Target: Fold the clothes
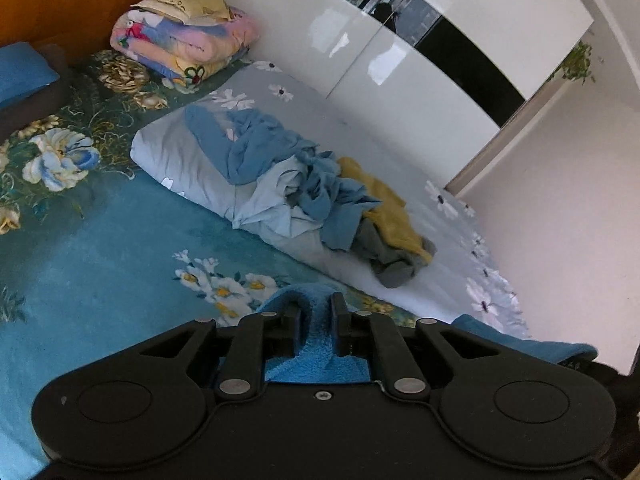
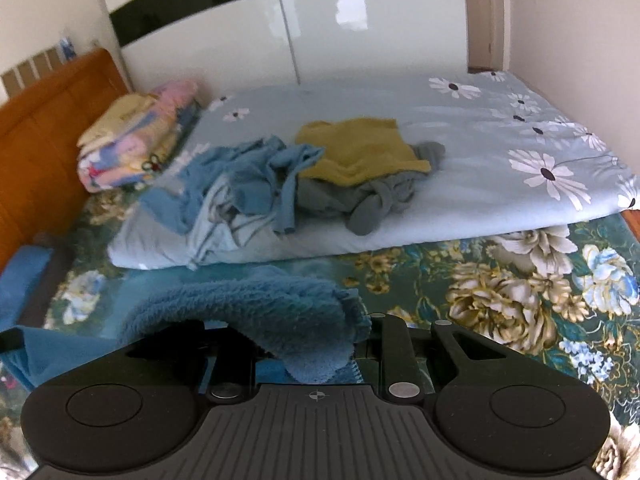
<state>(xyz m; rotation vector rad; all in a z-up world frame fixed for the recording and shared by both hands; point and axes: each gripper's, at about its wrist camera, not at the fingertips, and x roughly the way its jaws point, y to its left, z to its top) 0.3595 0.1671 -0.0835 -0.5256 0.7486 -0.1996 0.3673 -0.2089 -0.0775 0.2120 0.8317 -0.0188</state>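
Observation:
A blue fleece garment (image 1: pixel 316 344) is pinched between the narrow jaws of my left gripper (image 1: pixel 316 304), low over the bed. In the right wrist view the same fuzzy blue fleece (image 2: pixel 248 300) bunches over my right gripper (image 2: pixel 316 332) and hides its left finger; the gripper looks shut on the cloth. Further back, a loose pile lies on a folded grey duvet: crumpled blue clothes (image 2: pixel 248 172), a yellow garment (image 2: pixel 360 144) and a grey one (image 2: pixel 372 196). From the left wrist this pile shows as blue clothes (image 1: pixel 260 148), the yellow garment (image 1: pixel 384 204) and the grey one (image 1: pixel 392 268).
The teal floral bedspread (image 1: pixel 100 220) covers the bed in front of the grey daisy duvet (image 2: pixel 500 140). A folded stack of quilts (image 1: pixel 188 40) sits by the orange headboard (image 2: pixel 44 128). A glossy white wardrobe (image 2: pixel 360 32) stands behind the bed. A blue pillow (image 1: pixel 20 72) lies at the left.

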